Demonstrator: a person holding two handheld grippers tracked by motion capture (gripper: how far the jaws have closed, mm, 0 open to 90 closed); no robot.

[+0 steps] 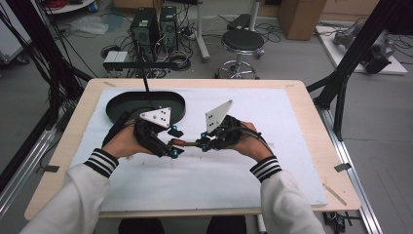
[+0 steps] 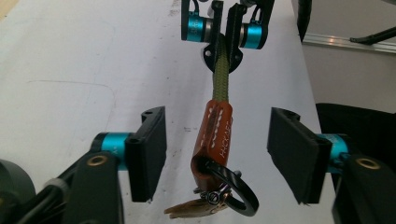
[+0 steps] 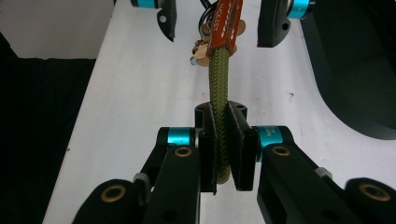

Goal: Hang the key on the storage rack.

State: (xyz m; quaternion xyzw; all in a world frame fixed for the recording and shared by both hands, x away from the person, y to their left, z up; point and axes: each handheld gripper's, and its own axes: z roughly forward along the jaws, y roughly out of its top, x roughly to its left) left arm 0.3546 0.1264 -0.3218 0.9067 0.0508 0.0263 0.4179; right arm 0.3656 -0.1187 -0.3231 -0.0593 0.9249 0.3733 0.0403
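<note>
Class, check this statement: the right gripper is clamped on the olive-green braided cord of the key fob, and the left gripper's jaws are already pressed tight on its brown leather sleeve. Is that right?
Not quite. The right gripper is clamped on the olive-green braided cord, but the left gripper is not yet pressing: the left gripper view shows its pads standing apart on either side of the brown leather sleeve, with gaps on both sides.

Wooden table (image 1: pixel 68 146), white mat (image 1: pixel 272 141), black tray (image 1: pixel 122 105)

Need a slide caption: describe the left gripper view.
Left gripper open around leather-tabbed key strap held by right gripper.
</note>
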